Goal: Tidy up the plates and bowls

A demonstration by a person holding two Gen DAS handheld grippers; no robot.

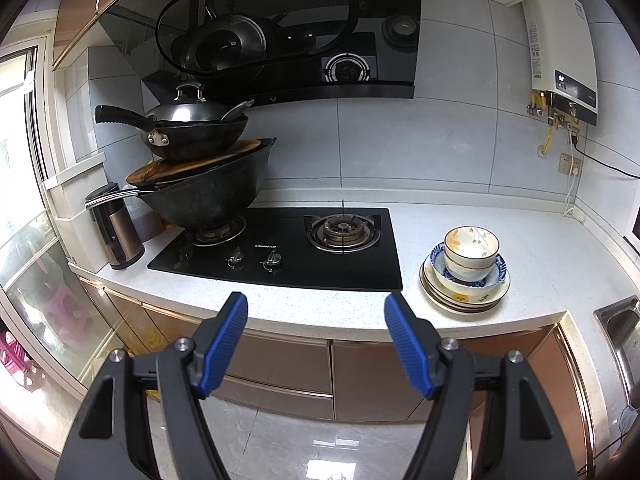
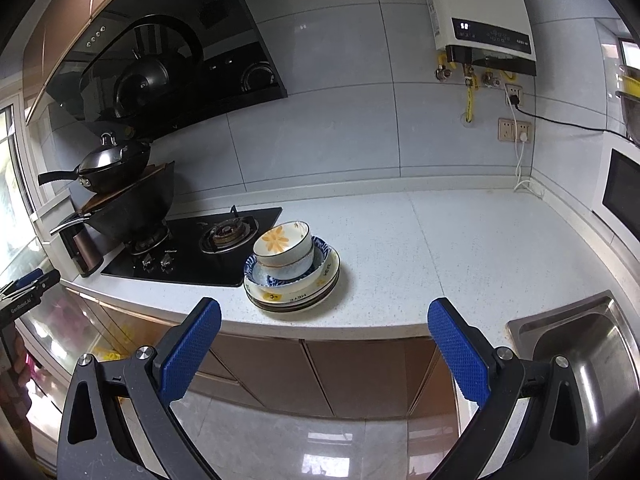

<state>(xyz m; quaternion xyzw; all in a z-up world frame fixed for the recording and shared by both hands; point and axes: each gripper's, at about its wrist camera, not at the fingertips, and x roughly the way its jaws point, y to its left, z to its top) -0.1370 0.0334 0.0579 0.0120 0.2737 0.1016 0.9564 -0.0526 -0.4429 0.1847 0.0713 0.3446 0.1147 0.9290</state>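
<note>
A pile of dishes stands on the white counter just right of the stove. At the bottom are stacked plates (image 1: 460, 298) (image 2: 296, 300). On them sits a blue-patterned bowl (image 1: 498, 276) (image 2: 324, 250), and on top cream bowls with an orange flower (image 1: 472, 246) (image 2: 282, 242). My left gripper (image 1: 316, 308) is open and empty, held out in front of the counter edge, left of the pile. My right gripper (image 2: 324, 314) is open and empty, in front of the counter, with the pile just beyond it.
A black gas stove (image 1: 280, 256) (image 2: 192, 256) has stacked woks (image 1: 200, 176) (image 2: 128, 196) on its left burner. A brown kettle (image 1: 118, 236) stands at the far left. A steel sink (image 2: 588, 360) (image 1: 620, 332) is at the right. Brown cabinets (image 2: 320, 372) run below. The left gripper shows at the left edge of the right wrist view (image 2: 24, 288).
</note>
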